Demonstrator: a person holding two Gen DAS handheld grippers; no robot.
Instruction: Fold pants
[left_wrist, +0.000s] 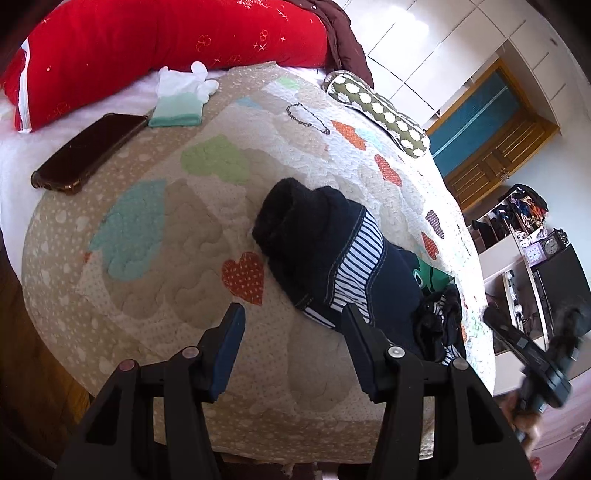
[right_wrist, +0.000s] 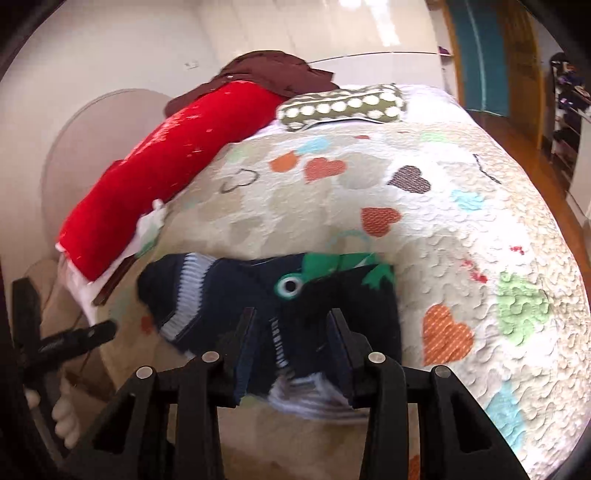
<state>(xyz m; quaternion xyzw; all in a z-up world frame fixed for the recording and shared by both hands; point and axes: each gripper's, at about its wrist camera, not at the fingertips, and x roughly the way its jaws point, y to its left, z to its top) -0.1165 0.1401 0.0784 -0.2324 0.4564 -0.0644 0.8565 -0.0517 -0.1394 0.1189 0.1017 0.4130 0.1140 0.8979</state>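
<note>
My left gripper: it hung tilted down over the near edge of the bed, jaws apart with nothing between them; only bare quilt showed in the gap, and its right finger stood just in front of the striped hem of the pants.
My right gripper: it pointed steeply down at the near end of the pants, jaws part-way in, with dark cloth and a striped cuff lying between them; I cannot tell whether the pads pressed on the cloth, since that picture was smeared.
Right gripper seen from my left: a blurred dark shape off the bed's right edge, well apart from my left jaws.
Pants: small dark navy ones, bunched and partly doubled over on the quilt, with blue-and-white striped lining turned out and a green frog patch with a round eye; they lay just beyond both sets of jaws, close to the near right of the bed.
Quilt: cream and beige, stitched with hearts in orange, green and teal, covering the bed.
Phone: dark, flat on the quilt's far left edge.
Folded cloth: white and mint, beside the phone, further back.
Red pillow: long, along the head of the bed.
Spotted bolster: olive with white dots, at the far right.
</note>
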